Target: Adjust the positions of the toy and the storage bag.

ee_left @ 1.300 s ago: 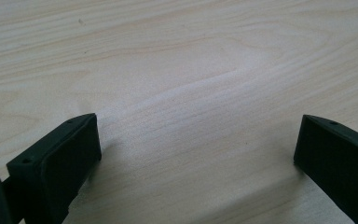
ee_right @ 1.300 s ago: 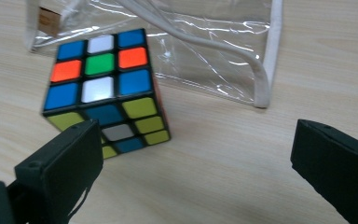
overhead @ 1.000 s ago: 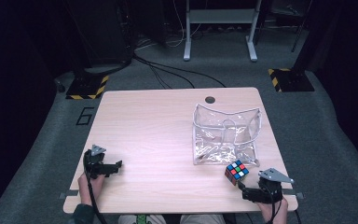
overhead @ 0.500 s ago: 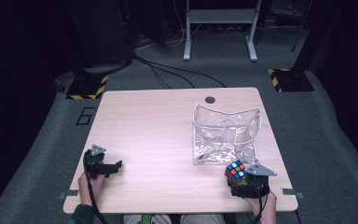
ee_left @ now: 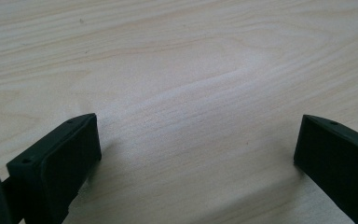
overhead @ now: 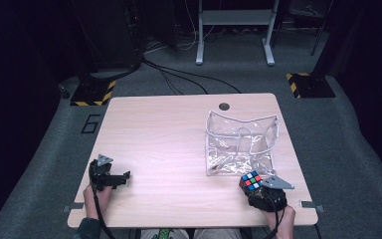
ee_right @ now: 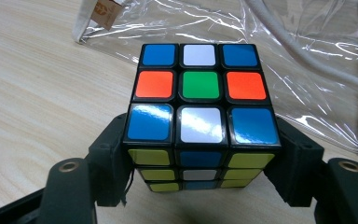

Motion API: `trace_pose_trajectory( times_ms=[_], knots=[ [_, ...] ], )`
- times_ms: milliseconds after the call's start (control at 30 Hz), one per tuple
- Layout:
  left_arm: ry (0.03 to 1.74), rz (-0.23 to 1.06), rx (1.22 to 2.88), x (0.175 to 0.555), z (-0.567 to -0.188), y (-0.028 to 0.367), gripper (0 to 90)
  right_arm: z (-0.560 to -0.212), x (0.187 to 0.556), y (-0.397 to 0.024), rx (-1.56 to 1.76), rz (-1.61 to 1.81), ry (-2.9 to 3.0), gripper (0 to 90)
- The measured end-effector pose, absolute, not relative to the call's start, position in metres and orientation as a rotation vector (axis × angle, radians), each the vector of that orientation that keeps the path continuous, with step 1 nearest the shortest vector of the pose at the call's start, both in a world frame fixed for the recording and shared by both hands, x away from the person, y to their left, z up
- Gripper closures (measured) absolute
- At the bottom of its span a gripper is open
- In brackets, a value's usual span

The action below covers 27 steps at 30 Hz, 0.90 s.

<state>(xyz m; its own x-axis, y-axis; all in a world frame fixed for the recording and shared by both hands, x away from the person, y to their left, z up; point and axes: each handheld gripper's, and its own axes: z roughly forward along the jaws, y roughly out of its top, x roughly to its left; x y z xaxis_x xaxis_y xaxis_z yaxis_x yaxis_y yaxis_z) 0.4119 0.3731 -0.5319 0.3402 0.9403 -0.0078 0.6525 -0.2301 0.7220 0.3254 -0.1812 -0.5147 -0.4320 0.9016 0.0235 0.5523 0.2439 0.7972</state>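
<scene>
A Rubik's cube (overhead: 250, 180) with scrambled colours rests on the wooden table (overhead: 169, 139) near its front right, just in front of a clear plastic bag (overhead: 241, 144). My right gripper (overhead: 252, 187) comes at it from the person's side. In the right gripper view the cube (ee_right: 200, 112) sits between the two black jaws of my right gripper (ee_right: 200, 179), whose pads touch its left and right faces; these jaws have just been closing on it. My left gripper (overhead: 122, 178) lies low at the front left, and in its own view my left gripper (ee_left: 198, 154) is open over bare wood.
The clear bag (ee_right: 307, 56) has white trim and a white cord and lies open just beyond the cube. A round cable hole (overhead: 224, 106) sits at the table's far edge. A white stand (overhead: 234, 30) and floor cables are behind the table.
My right gripper has slid in from the table's right front corner to the cube, and its jaws now close around it. The left gripper has stayed put.
</scene>
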Motion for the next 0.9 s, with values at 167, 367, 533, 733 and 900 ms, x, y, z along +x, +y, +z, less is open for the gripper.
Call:
trace_pose_trajectory(
  times_ms=[167,367,533,733,900],
  knots=[
    [1.393,0.585,1.973,0.412,-0.532,0.373,0.2,-0.515,0.325,-0.18,1.311,1.07,2.077,33.4],
    [1.393,0.585,1.973,0.412,-0.532,0.373,0.3,-0.514,0.323,-0.175,1.302,1.094,2.066,33.4],
    [1.39,0.582,1.976,0.413,-0.532,0.373,0.2,-0.507,0.321,-0.168,1.278,1.103,2.073,33.4],
    [1.39,0.582,1.976,0.413,-0.532,0.373,0.2,-0.499,0.321,-0.158,1.253,1.122,2.096,33.4],
    [1.39,0.582,1.976,0.413,-0.532,0.373,0.2,-0.497,0.323,-0.148,1.22,1.15,2.121,33.4]
  ],
)
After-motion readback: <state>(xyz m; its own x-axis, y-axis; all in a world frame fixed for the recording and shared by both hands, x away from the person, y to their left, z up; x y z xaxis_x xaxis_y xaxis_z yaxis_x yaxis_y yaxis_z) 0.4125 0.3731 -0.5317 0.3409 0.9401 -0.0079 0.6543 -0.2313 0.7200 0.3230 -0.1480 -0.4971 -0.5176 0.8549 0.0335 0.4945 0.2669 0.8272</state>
